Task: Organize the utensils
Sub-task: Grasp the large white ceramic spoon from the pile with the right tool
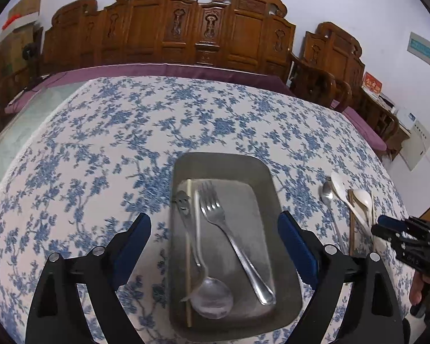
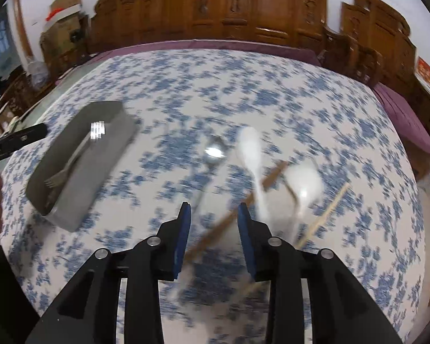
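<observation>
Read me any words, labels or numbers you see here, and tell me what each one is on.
No text here can be read.
Red sign by the chairs: yellow characters, too small.
Wall plaque: lettering blurred.
Right tool body: small marking, unreadable.
Utensils and tray: no markings visible.

The far half of the table (image 1: 157, 109) is free; the grey tray (image 1: 223, 166) and loose utensils (image 2: 252, 154) crowd the near edge.

Left gripper (image 1: 215, 229) tilted downward, jaws wide apart and empty; right gripper (image 2: 214, 215) partly open, empty.
</observation>
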A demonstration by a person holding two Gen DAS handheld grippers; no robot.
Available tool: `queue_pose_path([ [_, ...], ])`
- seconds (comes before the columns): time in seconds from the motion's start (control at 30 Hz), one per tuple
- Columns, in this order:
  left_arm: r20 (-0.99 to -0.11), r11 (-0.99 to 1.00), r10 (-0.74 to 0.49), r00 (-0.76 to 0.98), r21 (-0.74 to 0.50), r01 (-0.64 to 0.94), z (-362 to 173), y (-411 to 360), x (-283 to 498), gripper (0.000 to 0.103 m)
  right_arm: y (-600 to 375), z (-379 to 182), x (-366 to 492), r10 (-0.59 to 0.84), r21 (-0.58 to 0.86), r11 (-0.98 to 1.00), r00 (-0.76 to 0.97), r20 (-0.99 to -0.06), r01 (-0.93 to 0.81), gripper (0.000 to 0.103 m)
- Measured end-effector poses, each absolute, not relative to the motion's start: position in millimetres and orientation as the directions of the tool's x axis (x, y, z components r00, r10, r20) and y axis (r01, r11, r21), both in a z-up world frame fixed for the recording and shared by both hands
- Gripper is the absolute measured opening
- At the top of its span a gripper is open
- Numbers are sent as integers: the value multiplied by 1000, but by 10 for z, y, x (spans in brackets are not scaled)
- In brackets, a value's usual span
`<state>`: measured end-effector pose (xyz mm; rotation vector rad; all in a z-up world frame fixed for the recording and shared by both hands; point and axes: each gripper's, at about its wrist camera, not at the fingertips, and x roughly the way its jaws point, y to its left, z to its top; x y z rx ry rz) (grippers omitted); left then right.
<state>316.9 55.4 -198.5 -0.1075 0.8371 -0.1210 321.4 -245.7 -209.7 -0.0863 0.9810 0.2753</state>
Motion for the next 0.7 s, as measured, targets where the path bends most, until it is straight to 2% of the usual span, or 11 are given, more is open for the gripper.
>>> queue_pose_path([
  [0.33, -723, 984, -177, 668, -125, 125, -1911, 150, 2968, 86, -2948, -2348, 3370, 130, 21, 975, 487, -864, -222, 36],
  [0.6, -742, 976, -209, 636, -122, 179, -1929, -323, 2857, 86, -3208, -2531, 3597, 150, 86, 983, 448, -881, -160, 36],
  [0.7, -756, 976, -198, 623, -96, 194, -1972, -508, 2850, 86, -3265, -2597, 3687, 210, 163, 976, 408, -888, -148, 27],
])
